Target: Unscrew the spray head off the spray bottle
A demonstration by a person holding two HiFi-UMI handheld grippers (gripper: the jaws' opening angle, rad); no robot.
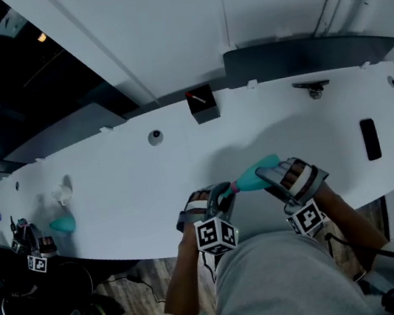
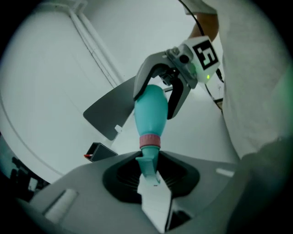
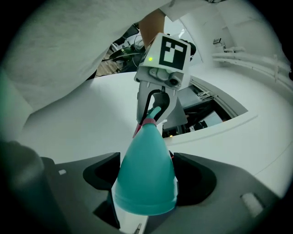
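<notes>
At the left end of the bench [image 1: 111, 178], near its front edge, I am seeing a small teal object [image 1: 63, 225] with a small white piece [image 1: 61, 192] just behind it, both well apart from my work. Further right, a black box [image 1: 202, 104] with a red mark is sitting at the back edge. In front of it, my left gripper [image 1: 225, 190] is reaching in over the front edge around the middle. Its jaws are standing narrow, pressing on the spray head [image 2: 147, 162] from both sides. The pink collar [image 2: 149, 140] is sitting just beyond those jaws, where the head meets the teal spray bottle [image 1: 258, 173]. I am holding the bottle clear of the bench top, lying roughly level, with the head end pointing left and the base to the right. My right gripper [image 1: 270, 176] is gripping the bottle's broad base end, its jaws spread wide around the body. Toward the right end, a black rectangle [image 1: 370, 139] is showing in the bench top.
</notes>
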